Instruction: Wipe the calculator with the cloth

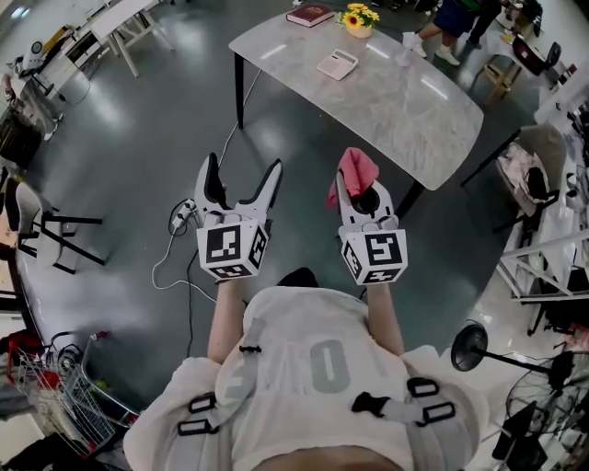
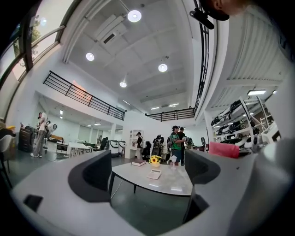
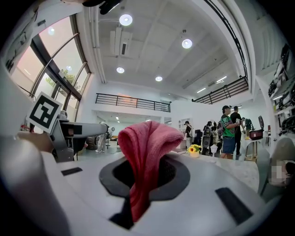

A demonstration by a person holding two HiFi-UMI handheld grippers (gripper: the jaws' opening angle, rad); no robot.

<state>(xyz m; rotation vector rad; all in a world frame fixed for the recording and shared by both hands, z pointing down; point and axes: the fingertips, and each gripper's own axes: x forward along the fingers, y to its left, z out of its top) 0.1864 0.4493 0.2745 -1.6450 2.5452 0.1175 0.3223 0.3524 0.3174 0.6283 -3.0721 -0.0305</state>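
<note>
The white calculator (image 1: 337, 63) lies on the grey marble table (image 1: 405, 110) ahead of me, and shows small in the left gripper view as calculator (image 2: 154, 174). My left gripper (image 1: 243, 179) is held over the floor, well short of the table, open with nothing between its jaws. My right gripper (image 1: 361, 189) is shut on the pink cloth (image 1: 353, 172), which stands bunched up above the jaws; the cloth (image 3: 146, 156) fills the middle of the right gripper view. Both grippers are far from the calculator.
On the table stand a dark red book (image 1: 310, 14), a yellow flower pot (image 1: 358, 20) and a small cup (image 1: 409, 40). Several people (image 2: 177, 144) stand beyond it. A power strip with cable (image 1: 181, 218) lies on the floor; chairs (image 1: 37, 225), a fan (image 1: 471, 347) and racks ring the area.
</note>
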